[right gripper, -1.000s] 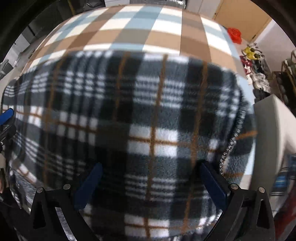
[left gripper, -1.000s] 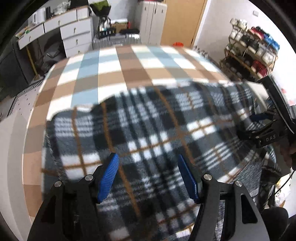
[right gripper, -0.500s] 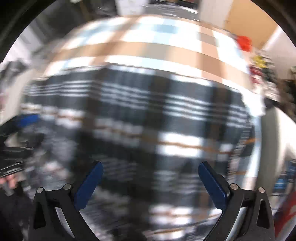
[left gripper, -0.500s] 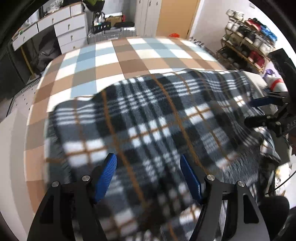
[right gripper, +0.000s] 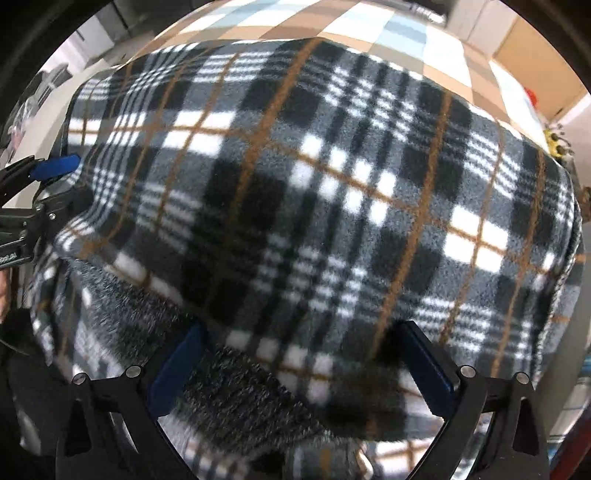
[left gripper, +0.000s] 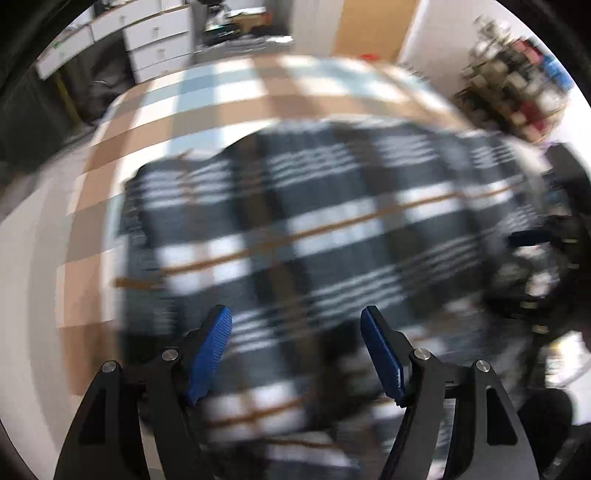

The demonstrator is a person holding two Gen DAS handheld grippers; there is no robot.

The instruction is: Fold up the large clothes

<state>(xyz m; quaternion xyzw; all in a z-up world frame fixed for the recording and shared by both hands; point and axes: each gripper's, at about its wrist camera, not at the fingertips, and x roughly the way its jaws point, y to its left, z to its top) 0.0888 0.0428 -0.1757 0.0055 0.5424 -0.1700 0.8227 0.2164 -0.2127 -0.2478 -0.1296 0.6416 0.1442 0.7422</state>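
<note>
A black, white and grey plaid fleece garment (left gripper: 332,229) with thin orange lines lies spread over the table's brown, white and blue checked cloth (left gripper: 207,96). My left gripper (left gripper: 295,314) hovers above its near part, jaws open, nothing pinched. In the right wrist view the garment (right gripper: 314,184) fills the frame, and a folded edge shows its grey underside near the bottom. My right gripper (right gripper: 299,330) points down, jaws wide; the fold lies between the fingers and the pads do not press it. The left gripper (right gripper: 70,182) shows at the garment's left edge.
White drawers (left gripper: 155,40) and a wooden door (left gripper: 373,26) stand beyond the table. A shelf rack of shoes (left gripper: 517,85) is at the far right. The checked cloth (right gripper: 406,29) runs on past the garment's far edge.
The right gripper has slid sideways along the garment and rolled; a folded edge with grey underside now lies between its fingers. The left gripper's jaws stand slightly wider, and its view is blurred.
</note>
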